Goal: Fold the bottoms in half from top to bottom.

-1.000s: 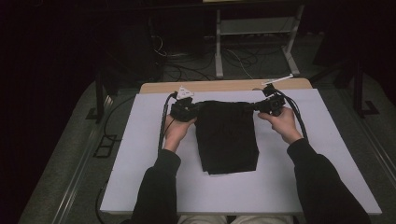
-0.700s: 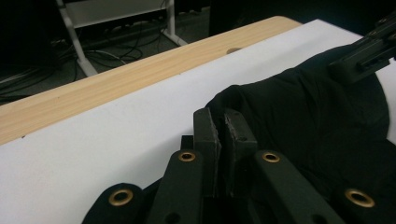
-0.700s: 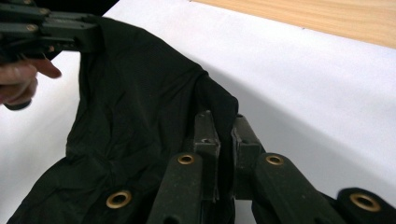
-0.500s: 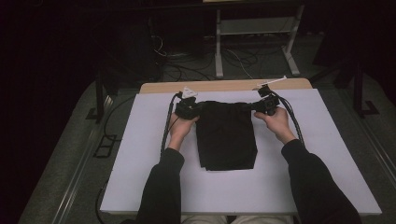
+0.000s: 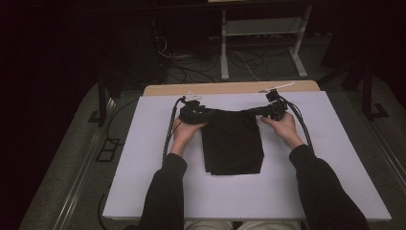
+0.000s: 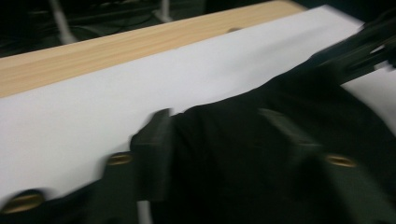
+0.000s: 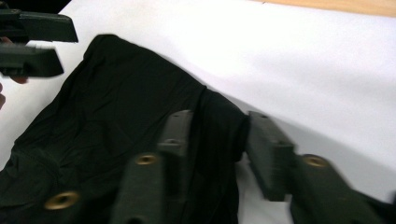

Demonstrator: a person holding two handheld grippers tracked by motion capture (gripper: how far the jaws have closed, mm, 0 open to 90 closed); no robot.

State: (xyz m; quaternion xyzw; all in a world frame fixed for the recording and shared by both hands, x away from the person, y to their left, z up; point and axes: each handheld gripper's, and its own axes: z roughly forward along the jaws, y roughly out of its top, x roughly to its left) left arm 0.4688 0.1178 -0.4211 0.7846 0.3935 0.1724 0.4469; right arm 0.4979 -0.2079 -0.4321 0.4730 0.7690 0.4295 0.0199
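Here we note a white-covered table (image 5: pixel 143 182) with a folded black garment (image 5: pixel 232 143) lying flat at its middle, far edge toward the wooden strip (image 5: pixel 230 88). Left gripper (image 5: pixel 203 114) sits at the cloth's far left corner, right gripper (image 5: pixel 261 111) at its far right corner. Both have just been opening: jaws stand partly apart, cloth between them, unpinched.

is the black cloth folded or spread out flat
Folded: the black cloth lies as a narrow, neat rectangle on the white table cover, with layered edges at its near end.
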